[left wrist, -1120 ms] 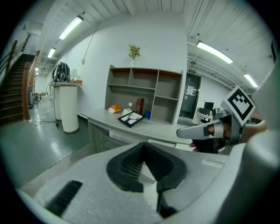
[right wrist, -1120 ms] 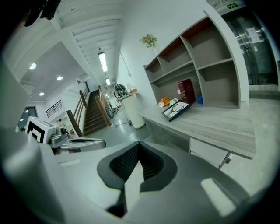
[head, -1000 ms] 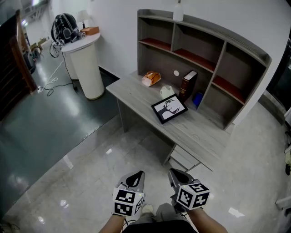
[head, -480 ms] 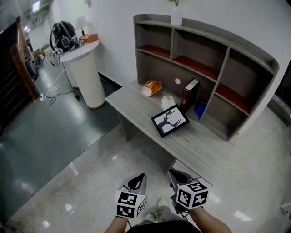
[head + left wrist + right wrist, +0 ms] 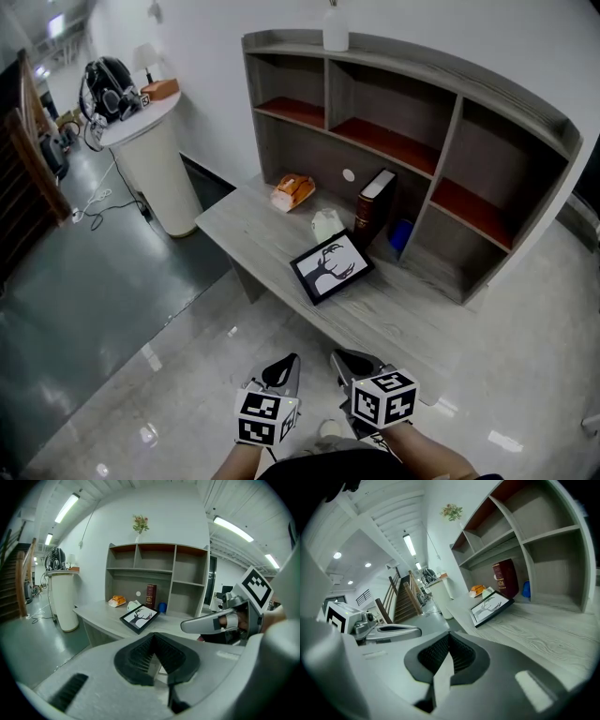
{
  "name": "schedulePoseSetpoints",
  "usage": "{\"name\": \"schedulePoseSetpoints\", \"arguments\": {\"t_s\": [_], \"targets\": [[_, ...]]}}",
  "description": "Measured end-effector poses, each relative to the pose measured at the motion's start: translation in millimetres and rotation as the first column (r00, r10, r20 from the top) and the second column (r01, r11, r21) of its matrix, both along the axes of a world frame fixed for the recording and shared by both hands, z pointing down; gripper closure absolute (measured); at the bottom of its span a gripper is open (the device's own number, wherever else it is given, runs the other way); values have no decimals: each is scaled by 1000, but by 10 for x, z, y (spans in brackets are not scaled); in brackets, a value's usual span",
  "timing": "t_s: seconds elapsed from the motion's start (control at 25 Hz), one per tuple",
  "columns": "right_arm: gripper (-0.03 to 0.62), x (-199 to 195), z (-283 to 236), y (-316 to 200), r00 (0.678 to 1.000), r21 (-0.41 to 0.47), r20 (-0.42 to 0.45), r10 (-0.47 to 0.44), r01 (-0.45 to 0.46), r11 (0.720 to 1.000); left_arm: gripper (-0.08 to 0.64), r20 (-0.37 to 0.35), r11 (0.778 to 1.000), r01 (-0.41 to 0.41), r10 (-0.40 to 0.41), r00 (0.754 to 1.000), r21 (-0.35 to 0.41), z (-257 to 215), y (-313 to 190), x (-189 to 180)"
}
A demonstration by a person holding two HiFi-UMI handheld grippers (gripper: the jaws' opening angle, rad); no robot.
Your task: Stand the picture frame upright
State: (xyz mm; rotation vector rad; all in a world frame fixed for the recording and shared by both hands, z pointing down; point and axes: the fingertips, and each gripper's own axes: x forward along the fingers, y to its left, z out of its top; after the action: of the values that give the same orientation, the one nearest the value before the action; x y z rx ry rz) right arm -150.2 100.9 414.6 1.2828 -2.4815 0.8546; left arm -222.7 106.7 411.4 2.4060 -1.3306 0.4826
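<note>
A black picture frame (image 5: 330, 267) with a deer drawing lies flat, face up, on the grey wooden desk (image 5: 251, 223); it also shows as the frame (image 5: 139, 617) in the left gripper view and the frame (image 5: 491, 607) in the right gripper view. My left gripper (image 5: 279, 372) and right gripper (image 5: 351, 364) hang side by side over the floor, well short of the desk's front edge. Both are shut with nothing between the jaws.
A shelf unit (image 5: 441, 112) stands on the desk's back. Near the frame are a dark red book (image 5: 373, 206), a blue cup (image 5: 401, 234), a white object (image 5: 327, 225) and an orange packet (image 5: 292, 190). A white round pedestal (image 5: 155, 159) stands at left.
The desk and frame have come nearer and shifted left in the head view as the person steps forward. Both grippers stay shut and low.
</note>
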Motion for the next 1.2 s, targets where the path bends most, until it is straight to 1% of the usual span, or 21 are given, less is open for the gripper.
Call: {"name": "schedulePoseSetpoints", "arguments": {"t_s": [0.4,0.8,1.0,1.2], "targets": [[594,168,-33,-416,999,-1,5,-35,35,999,565,20,1000,-5,5,1000,3,17,-422,284],[594,314,51,-595,999,-13,-9,-31,31,999,563,41,999,-41,41,998,0,57,-590,455],[594,409,128,-676,1000,-19,-14,-9,9,1000,563,55,998,-66,67,996,-16,176,-682,525],[594,526,200,-799,999,-28,-6,43,-44,999,563,81,991,-133,135,988,-32,268,-793,637]]}}
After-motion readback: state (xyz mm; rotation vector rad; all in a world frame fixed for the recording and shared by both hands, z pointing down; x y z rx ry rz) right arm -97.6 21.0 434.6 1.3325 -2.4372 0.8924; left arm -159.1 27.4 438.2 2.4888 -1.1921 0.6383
